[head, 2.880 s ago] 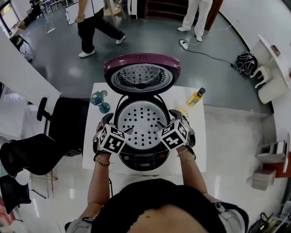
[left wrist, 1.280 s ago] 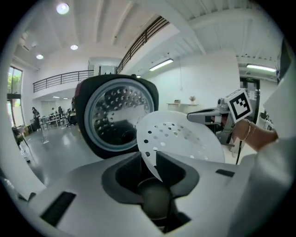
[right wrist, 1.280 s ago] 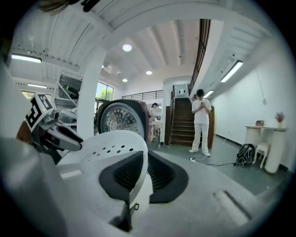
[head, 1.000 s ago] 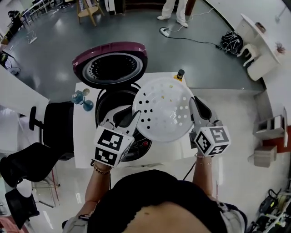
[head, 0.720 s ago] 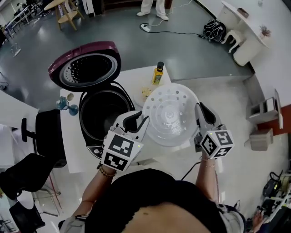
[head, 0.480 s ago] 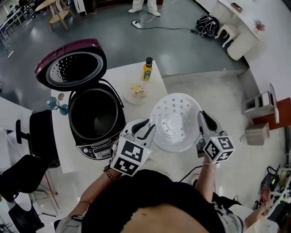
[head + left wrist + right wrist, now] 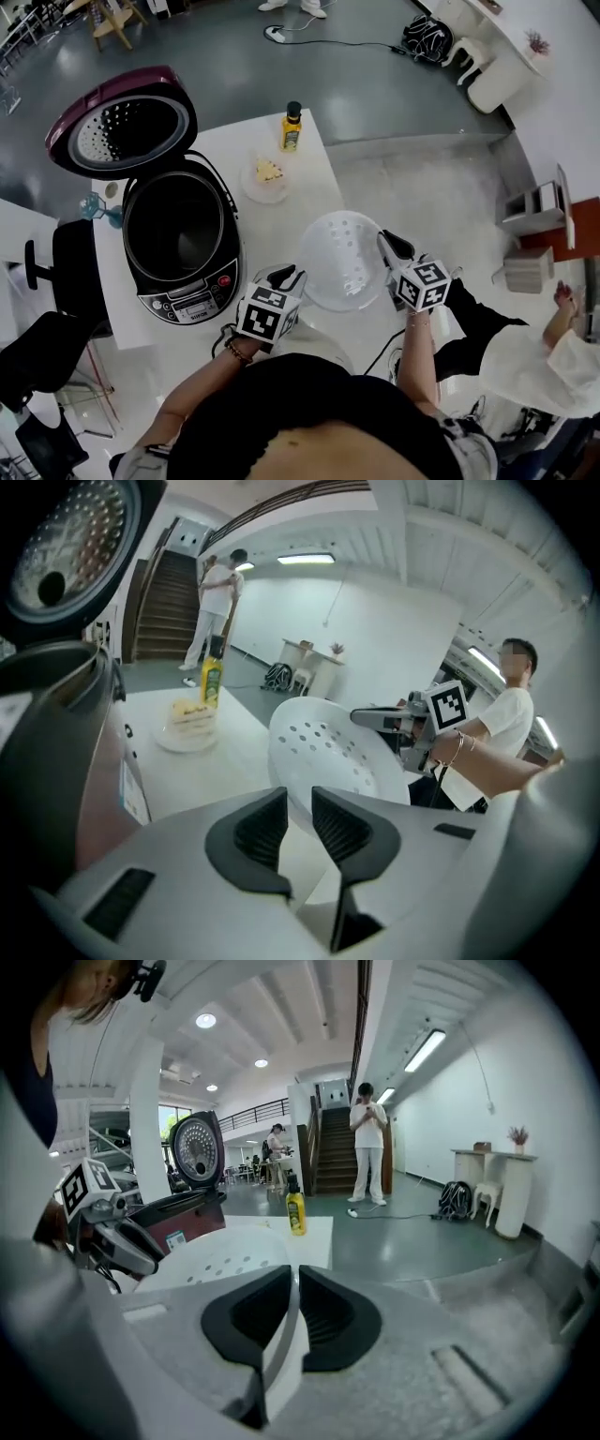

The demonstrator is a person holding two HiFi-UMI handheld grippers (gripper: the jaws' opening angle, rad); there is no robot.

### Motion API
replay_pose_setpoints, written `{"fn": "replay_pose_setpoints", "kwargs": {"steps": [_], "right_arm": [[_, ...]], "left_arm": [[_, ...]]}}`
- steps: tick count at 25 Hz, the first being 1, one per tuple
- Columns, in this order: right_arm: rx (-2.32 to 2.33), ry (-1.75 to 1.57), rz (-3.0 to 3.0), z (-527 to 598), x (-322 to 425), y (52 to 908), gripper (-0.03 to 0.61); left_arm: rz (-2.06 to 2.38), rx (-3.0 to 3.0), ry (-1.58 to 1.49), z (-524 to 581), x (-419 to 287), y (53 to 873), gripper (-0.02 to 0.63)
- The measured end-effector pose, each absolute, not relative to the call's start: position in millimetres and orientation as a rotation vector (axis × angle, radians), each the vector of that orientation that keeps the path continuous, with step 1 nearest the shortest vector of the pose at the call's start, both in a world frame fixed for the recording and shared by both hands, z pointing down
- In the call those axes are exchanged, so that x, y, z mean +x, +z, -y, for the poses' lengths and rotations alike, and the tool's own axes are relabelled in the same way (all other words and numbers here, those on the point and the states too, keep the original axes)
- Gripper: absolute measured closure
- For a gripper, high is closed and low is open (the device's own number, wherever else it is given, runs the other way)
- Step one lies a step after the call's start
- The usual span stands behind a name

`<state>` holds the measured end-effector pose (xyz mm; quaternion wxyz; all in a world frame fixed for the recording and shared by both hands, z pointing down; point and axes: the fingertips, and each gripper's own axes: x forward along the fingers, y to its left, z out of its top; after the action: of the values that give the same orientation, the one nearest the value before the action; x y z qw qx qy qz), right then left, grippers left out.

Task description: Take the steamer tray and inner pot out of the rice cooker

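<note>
Steamer tray [image 7: 342, 258], tilted, is clear of the open rice cooker [image 7: 178, 281], to its right over the table's [image 7: 309, 169] near right corner, with left gripper [image 7: 286, 277] and right gripper [image 7: 386, 246] each clamped narrow on opposite rims; contact between underside and table cannot be judged.

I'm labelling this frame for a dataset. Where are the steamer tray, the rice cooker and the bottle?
steamer tray [image 7: 343, 259], head view, its perforated middle.
rice cooker [image 7: 187, 302], head view, the front control panel.
bottle [image 7: 291, 134], head view, the yellow body.
</note>
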<state>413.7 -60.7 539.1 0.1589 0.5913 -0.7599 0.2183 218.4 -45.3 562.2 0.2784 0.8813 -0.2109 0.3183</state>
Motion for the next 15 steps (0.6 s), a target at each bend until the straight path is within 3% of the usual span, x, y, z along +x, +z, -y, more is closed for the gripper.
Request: {"fn": "replay_pose_setpoints", "kwargs": {"steps": [15], "right_arm": [[1.427, 0.772, 2.154, 110.0, 378.3, 648.3, 0.545]], "left_arm": [[0.719, 2.191, 1.02, 58.5, 184.4, 648.7, 0.537]]}}
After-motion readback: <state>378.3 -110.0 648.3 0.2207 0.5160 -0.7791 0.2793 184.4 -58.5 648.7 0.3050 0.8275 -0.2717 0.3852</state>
